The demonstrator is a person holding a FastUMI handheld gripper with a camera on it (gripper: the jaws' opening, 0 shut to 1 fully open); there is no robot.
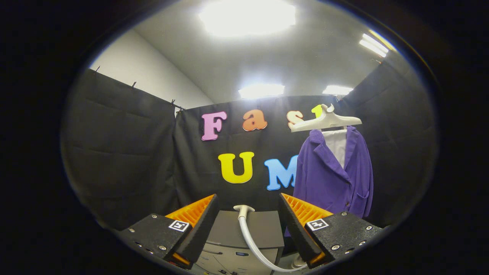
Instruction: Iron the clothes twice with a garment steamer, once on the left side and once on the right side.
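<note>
A purple jacket [332, 173] over a white shirt hangs on a pale hanger [326, 122] against the booth's wall, beyond and to the right of my fingers. My gripper [248, 202] stands open with nothing between its fingers. Between and below the fingers sits the grey steamer base [248, 229]. A white hose [252, 240] rises from the base's top and curves down toward the right finger. The steamer's head is hidden.
Black cloth walls close the booth on the left, back and right. Bright ceiling lights shine overhead. Open room lies to the left of the jacket, ahead of the fingers.
</note>
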